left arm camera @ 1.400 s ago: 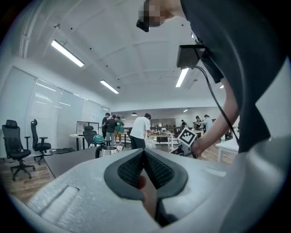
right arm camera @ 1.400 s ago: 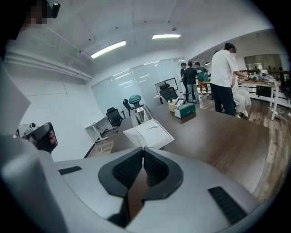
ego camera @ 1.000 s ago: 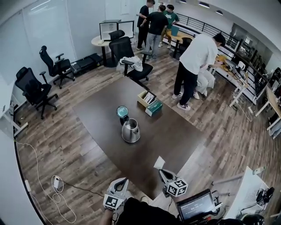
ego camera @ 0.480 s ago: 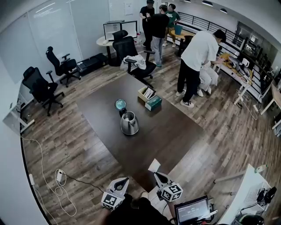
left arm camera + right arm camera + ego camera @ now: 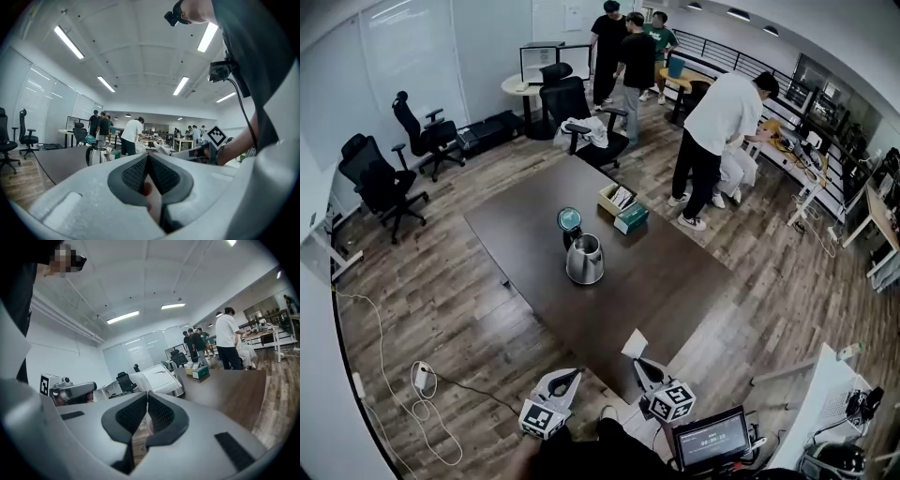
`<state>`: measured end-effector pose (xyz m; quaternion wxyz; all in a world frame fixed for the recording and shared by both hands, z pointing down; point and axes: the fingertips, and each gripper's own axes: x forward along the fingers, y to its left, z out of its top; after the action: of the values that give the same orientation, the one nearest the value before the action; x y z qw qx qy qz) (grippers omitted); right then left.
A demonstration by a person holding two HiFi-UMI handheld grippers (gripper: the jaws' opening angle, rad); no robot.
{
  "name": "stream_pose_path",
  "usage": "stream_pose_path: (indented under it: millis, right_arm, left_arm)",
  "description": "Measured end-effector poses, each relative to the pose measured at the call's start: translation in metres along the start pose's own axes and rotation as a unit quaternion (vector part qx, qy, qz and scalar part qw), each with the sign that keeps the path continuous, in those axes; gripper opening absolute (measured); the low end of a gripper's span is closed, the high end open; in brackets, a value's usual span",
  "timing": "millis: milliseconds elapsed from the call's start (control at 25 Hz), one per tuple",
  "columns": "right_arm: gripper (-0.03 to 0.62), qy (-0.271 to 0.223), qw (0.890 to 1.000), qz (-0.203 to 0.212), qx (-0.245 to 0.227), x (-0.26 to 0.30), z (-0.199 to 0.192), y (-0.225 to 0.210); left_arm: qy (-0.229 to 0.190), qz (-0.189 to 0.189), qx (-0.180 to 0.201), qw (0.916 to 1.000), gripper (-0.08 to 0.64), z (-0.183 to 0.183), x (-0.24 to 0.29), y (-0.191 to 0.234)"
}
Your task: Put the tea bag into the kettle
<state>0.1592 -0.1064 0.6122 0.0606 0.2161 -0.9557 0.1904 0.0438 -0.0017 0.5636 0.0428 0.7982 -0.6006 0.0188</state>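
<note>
**Tea bag in R tool, kettle open on table**

R tool (image 5: 641, 364) is closed on the tea bag (image 5: 635, 344). Its pads pinch the lower edge, and the white sachet stands up past the tips. The bag is over the near corner of the dark table (image 5: 675, 281), not touching it. It is at abt 6 o'clock from the kettle (image 5: 584, 260) and well apart from it.

L tool (image 5: 569, 379) is just beside the R one, at its 9 o'clock. Its pads are pressed together w/ nothing held between them. It is also low by the near table corner.

The kettle stands upright near the table centre. Its lid (image 5: 569, 219) is flipped open and up, at 11 o'clock of the body.

Two small boxes (image 5: 622, 208) lie on the table at 1 o'clock from the kettle, near but apart.

Off the table there is an open laptop (image 5: 712, 439) at 4 o'clock of the R tool. Several people (image 5: 712, 141) stand at 12–1 o'clock beyond the table, and office chairs (image 5: 380, 183) are at 10 o'clock.
</note>
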Motion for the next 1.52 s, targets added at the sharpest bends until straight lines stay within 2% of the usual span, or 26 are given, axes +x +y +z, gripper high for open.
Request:
stream_pose_path:
  millis: [200, 480, 680, 800, 1240, 1520]
  right_arm:
    - [0.018, -0.012, 1.000, -0.021, 0.012, 0.033, -0.001, 0.060]
    - [0.017, -0.034, 0.998, -0.049, 0.020, 0.079, -0.009, 0.146]
    - [0.017, -0.040, 0.997, -0.060, 0.007, 0.094, -0.005, 0.190]
    - [0.017, -0.042, 0.997, -0.068, 0.005, 0.099, -0.003, 0.195]
    - [0.018, -0.058, 0.994, -0.090, 0.022, 0.114, 0.007, 0.181]
    - [0.017, -0.080, 0.991, -0.101, 0.025, 0.137, 0.028, 0.136]
  left_arm:
    - [-0.011, -0.033, 0.007, 0.9994, 0.000, 0.004, -0.044, 0.043]
    - [-0.014, -0.082, 0.002, 0.9966, 0.000, -0.009, -0.114, 0.098]
    - [-0.026, -0.082, -0.007, 0.9962, 0.000, -0.006, -0.144, 0.134]
    - [-0.033, -0.082, -0.003, 0.9961, 0.000, -0.007, -0.142, 0.147]
    - [0.000, -0.098, -0.012, 0.9951, 0.000, -0.018, -0.124, 0.164]
    - [-0.001, -0.124, 0.025, 0.9920, 0.000, 0.002, -0.062, 0.182]
